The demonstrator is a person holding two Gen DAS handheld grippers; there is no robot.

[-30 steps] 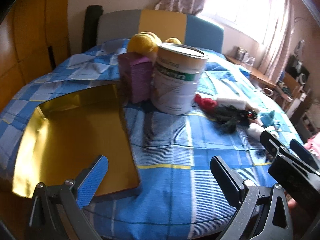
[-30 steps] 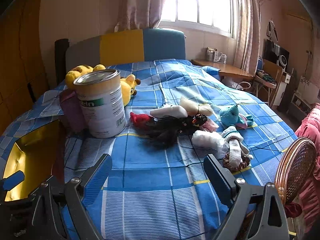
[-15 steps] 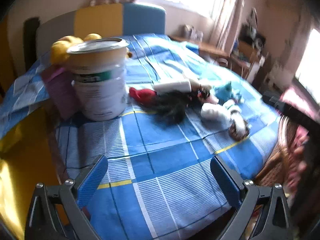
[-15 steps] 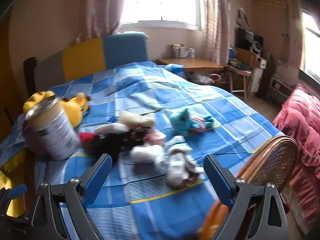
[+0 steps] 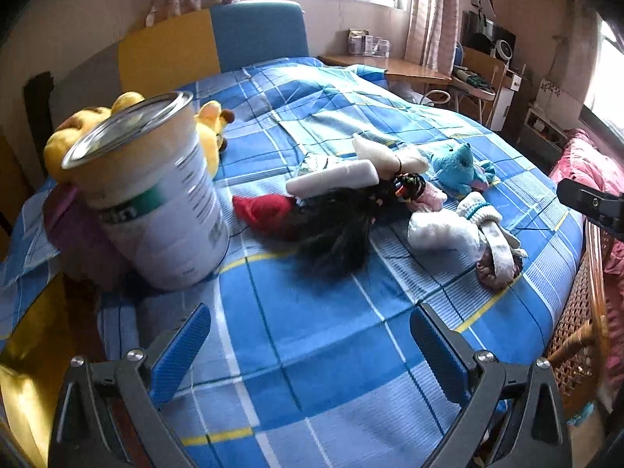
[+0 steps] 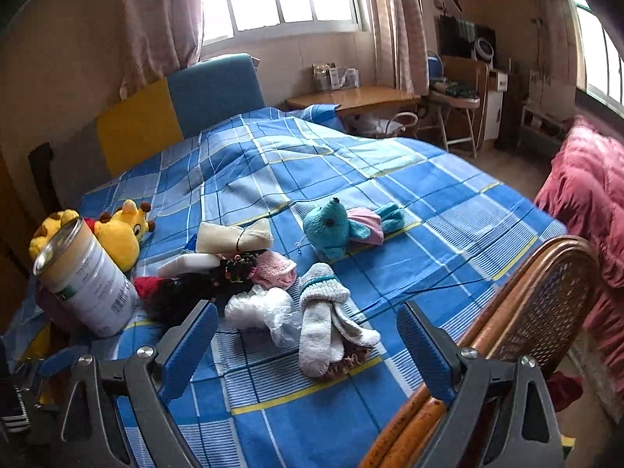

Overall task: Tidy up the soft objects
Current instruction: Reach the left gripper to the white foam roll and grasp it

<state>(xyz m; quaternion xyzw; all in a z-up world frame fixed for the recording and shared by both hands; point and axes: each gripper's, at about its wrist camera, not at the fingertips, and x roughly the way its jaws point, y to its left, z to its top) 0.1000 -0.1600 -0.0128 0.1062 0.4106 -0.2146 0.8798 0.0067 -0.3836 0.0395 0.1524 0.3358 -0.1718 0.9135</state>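
While both grippers hang over the near edge of the bed (image 6: 390, 179), nothing is picked up yet. The bed is the biggest thing here, with a blue checked cover. On its left side stands a tall tin can (image 5: 152, 202), hard and not soft at all, so it is not for sorting. Behind the can lies a yellow plush toy (image 6: 121, 234).

Next comes the heap of soft things in the middle of the bed. A black fluffy thing (image 5: 335, 226) lies there with a red piece (image 5: 265, 208) touching it. Just beside them is a teal plush toy (image 6: 335, 226), a little apart from the heap. Nearer to the grippers lie a white sock (image 6: 323, 312) and a crinkly clear bag (image 6: 261, 308), touching each other. A small pink cloth (image 6: 275, 269) sits just behind the bag.

The left gripper (image 5: 308, 347) has its fingers spread wide and holds nothing. The right gripper (image 6: 306, 347) is wide too and empty, and it points at the sock.

I think all these things are light and squashy. They will bend and flop when lifted. The sock looks best to pinch at its thick middle. The bag may be slippery, so it needs a good bunch of it in the pinch. The teal toy looks easy to take by its fat body.
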